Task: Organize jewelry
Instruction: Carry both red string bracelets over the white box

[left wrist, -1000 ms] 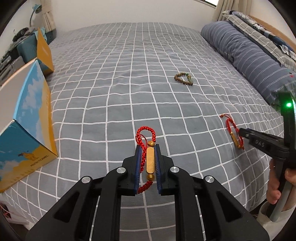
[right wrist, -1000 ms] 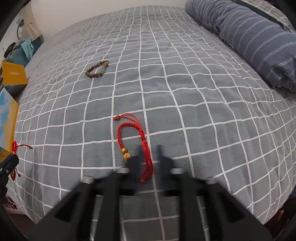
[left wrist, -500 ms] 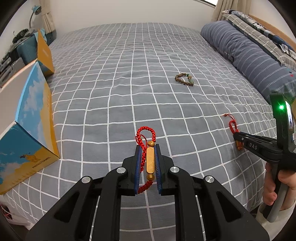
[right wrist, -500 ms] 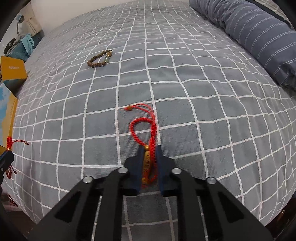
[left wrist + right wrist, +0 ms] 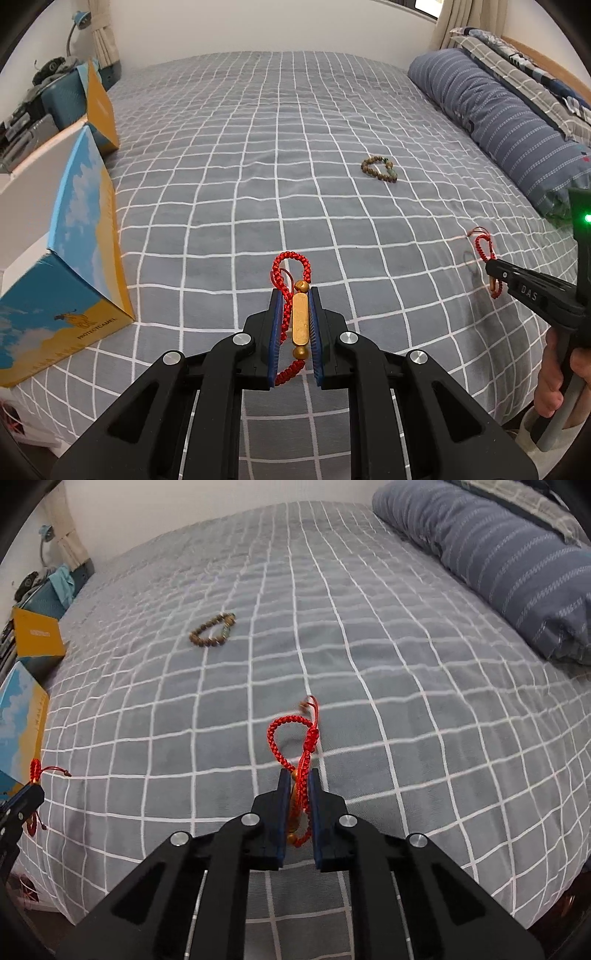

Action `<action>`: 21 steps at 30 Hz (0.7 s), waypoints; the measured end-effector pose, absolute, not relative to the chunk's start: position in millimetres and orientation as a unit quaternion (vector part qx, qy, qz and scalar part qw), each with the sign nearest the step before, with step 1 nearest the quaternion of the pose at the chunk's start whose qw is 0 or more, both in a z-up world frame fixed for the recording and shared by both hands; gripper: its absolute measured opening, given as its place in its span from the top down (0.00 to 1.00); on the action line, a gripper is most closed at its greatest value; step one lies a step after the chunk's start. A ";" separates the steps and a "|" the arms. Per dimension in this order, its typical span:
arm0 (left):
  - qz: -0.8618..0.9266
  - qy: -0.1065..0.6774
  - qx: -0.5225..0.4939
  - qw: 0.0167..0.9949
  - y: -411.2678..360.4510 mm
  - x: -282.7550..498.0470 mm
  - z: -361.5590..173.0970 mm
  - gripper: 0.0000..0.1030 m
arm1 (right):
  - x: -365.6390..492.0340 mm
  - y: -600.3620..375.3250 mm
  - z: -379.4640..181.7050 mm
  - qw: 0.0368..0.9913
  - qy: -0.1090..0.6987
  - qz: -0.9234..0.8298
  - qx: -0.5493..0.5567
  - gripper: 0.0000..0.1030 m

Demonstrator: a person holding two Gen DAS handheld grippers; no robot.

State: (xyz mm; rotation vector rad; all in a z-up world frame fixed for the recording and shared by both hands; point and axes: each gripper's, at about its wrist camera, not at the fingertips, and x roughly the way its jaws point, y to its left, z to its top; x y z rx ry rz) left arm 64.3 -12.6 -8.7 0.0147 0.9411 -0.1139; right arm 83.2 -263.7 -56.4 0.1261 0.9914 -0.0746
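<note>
My left gripper (image 5: 295, 295) is shut on a red cord bracelet with a gold bar (image 5: 299, 325), held above the bed's near edge. My right gripper (image 5: 297, 775) is shut on a second red cord bracelet (image 5: 295, 734), whose loop sticks out past the fingertips and is lifted off the bed. That gripper and its bracelet (image 5: 485, 247) also show at the right of the left wrist view. A brown bead bracelet (image 5: 379, 170) lies on the bedspread further in; it also shows in the right wrist view (image 5: 212, 630).
An open blue and yellow cardboard box (image 5: 62, 254) stands at the bed's left edge, with its yellow lid (image 5: 99, 107) behind. A striped blue pillow (image 5: 509, 122) lies along the right side. The grey checked bedspread (image 5: 240, 147) covers the bed.
My right gripper closed on the second red bracelet and lifted it off the bedspread. My left gripper kept its hold on the gold-bar bracelet and barely moved.
</note>
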 end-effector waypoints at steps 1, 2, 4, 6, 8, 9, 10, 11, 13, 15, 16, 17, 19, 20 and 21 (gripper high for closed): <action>-0.053 0.451 0.007 0.891 -11.1 64.1 -6.9 0.87 | 81.0 -261.7 -52.5 0.881 0.469 -0.036 0.057 0.91; -0.051 0.449 0.007 0.892 -9.5 64.0 -5.3 0.87 | 78.9 -260.0 -48.7 0.885 0.461 -0.034 0.056 0.91; -0.046 0.442 0.006 0.896 -4.8 63.7 -0.1 0.87 | 75.9 -256.4 -41.2 0.891 0.451 -0.030 0.055 0.91; -0.040 0.435 0.008 0.899 -0.9 63.3 5.1 0.87 | 74.3 -251.0 -33.3 0.896 0.441 -0.027 0.055 0.91; -0.032 0.424 0.009 0.905 5.2 61.7 14.2 0.87 | 73.0 -243.7 -23.5 0.901 0.430 -0.021 0.056 0.91; -0.029 0.419 0.010 0.907 7.8 61.3 18.6 0.87 | 72.8 -240.6 -20.1 0.903 0.426 -0.020 0.056 0.91; -0.026 0.416 0.011 0.909 10.0 61.0 22.1 0.87 | 72.1 -236.0 -15.1 0.905 0.421 -0.018 0.055 0.91; -0.023 0.413 0.012 0.910 13.1 60.8 26.0 0.87 | 71.6 -231.0 -10.0 0.907 0.417 -0.016 0.054 0.91; -0.014 0.407 0.013 0.913 22.6 61.1 34.8 0.87 | 71.0 -221.5 -1.7 0.912 0.408 -0.009 0.049 0.91; 0.001 0.397 0.019 0.918 34.4 59.2 44.4 0.87 | 69.1 -209.6 7.9 0.917 0.397 -0.002 0.041 0.91; 0.005 0.394 0.018 0.919 39.3 58.6 47.4 0.87 | 68.7 -203.4 12.6 0.918 0.394 0.002 0.039 0.91; 0.009 0.391 0.014 0.920 47.8 57.5 52.8 0.87 | 69.1 -198.9 16.1 0.919 0.391 0.005 0.037 0.91; 0.016 0.385 0.010 0.923 60.3 55.3 60.9 0.87 | 70.1 -184.2 26.8 0.923 0.383 0.011 0.025 0.91; 0.023 0.380 0.006 0.925 69.7 53.5 66.8 0.87 | 70.8 -176.6 32.0 0.925 0.379 0.013 0.020 0.91; 0.028 0.377 0.004 0.926 75.8 52.0 70.9 0.87 | 71.4 -170.2 36.0 0.926 0.377 0.017 0.018 0.91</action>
